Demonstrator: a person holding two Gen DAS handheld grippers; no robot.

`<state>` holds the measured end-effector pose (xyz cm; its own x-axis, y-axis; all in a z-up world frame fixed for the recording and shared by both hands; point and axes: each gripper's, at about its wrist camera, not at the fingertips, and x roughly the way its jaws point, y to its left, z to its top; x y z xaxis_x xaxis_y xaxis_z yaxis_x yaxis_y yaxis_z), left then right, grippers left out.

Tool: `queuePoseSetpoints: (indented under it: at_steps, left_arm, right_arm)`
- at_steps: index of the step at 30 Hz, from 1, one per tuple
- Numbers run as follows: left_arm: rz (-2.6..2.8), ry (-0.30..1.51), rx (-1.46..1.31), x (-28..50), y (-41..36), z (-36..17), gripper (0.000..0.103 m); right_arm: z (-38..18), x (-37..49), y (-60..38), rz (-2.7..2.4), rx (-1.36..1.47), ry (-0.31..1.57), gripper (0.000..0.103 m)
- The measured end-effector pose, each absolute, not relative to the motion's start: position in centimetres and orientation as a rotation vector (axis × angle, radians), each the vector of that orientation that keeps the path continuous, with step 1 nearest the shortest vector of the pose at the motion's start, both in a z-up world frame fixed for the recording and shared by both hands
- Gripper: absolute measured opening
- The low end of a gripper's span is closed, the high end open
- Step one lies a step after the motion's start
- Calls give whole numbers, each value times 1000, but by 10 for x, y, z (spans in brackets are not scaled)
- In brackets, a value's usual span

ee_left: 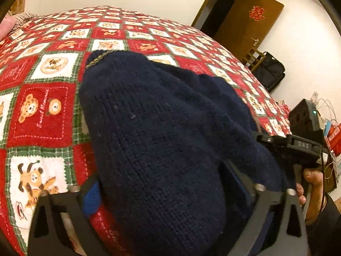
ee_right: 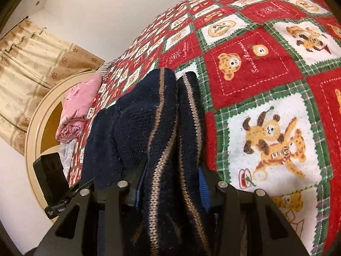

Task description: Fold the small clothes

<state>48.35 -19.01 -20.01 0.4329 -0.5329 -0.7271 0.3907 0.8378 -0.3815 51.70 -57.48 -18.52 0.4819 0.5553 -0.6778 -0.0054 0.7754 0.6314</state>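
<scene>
A small navy knitted sweater (ee_left: 153,128) with thin tan stripes at its hem is held up over the red patchwork bedspread (ee_left: 42,111). My left gripper (ee_left: 168,194) is shut on a thick fold of it; the knit hides the fingertips. My right gripper (ee_right: 170,189) is shut on the striped hem (ee_right: 168,132), with blue pads (ee_right: 203,189) on either side. The right gripper and the hand that holds it also show in the left wrist view (ee_left: 298,149), at the sweater's right edge.
The bedspread (ee_right: 266,74) with bear squares covers the whole bed. A pink folded cloth (ee_right: 78,106) lies by the cream headboard (ee_right: 34,132). A brown door (ee_left: 247,25), a black bag (ee_left: 270,70) and a cluttered stand (ee_left: 324,123) stand beyond the bed.
</scene>
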Motion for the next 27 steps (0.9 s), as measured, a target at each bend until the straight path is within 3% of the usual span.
queuePoseSetpoints:
  at_steps: [6,8,11,27]
  left_arm:
    - [-592,917,-131,473,-192,-192,67]
    - [-576,904,-136,471,-190,-188,51]
    - [-539,881,-87,465,-194,-179,44]
    - [-494,797,10,417,-192,-136,40]
  right_arm:
    - [-186,520,-570,361,600,1018,39]
    - [-181,517,-562,330,564,1003,35]
    - [-164,508,-547,286,487,974,31]
    - [-127,472,-530,315,545,885,30]
